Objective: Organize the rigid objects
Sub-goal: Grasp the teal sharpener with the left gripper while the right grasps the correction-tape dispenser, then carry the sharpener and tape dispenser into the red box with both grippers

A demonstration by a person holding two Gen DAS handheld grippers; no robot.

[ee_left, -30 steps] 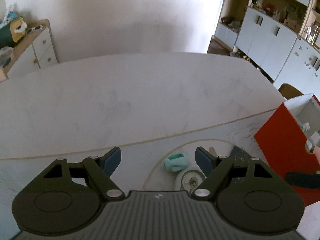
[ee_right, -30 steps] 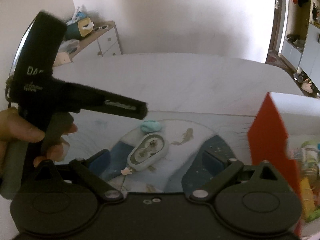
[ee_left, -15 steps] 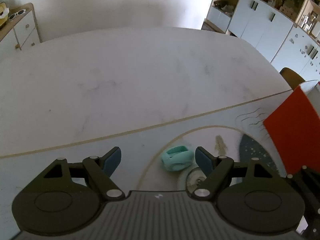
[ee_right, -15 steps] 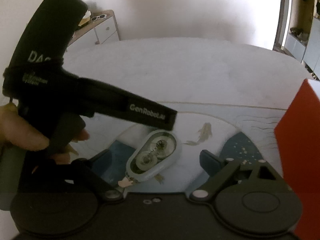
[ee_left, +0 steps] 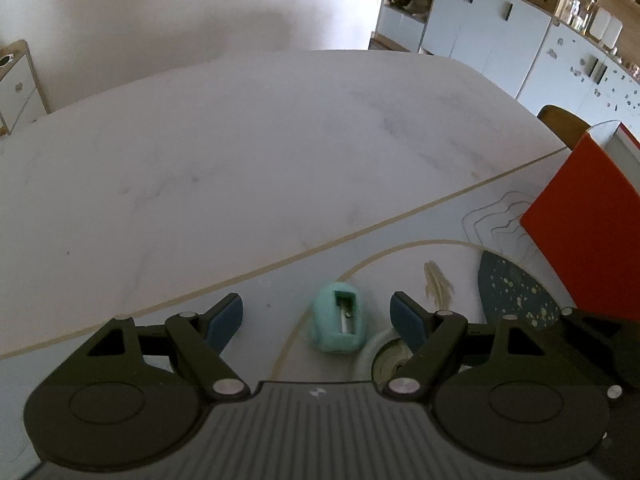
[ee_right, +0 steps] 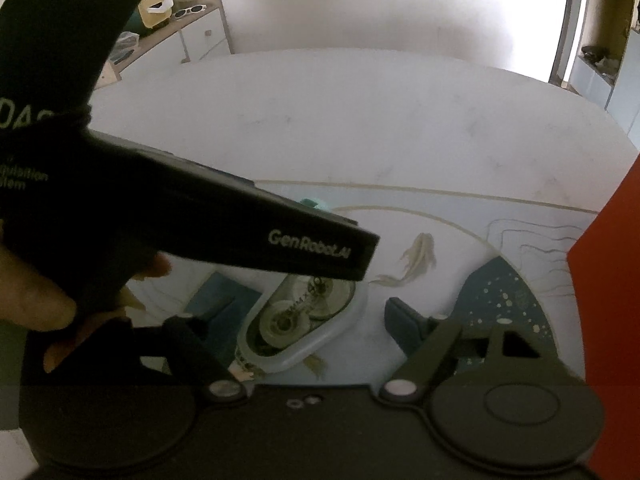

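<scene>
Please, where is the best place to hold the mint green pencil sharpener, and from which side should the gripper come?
Probably across its two long rounded sides. The pencil sharpener lies flat, blade slot up, between the open left gripper pads, so come from above and close on its narrow width.

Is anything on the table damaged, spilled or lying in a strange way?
Nothing stands out. The teal pencil sharpener and the correction tape dispenser lie loose on the mat beside the red box. No damage or spill shows.
</scene>
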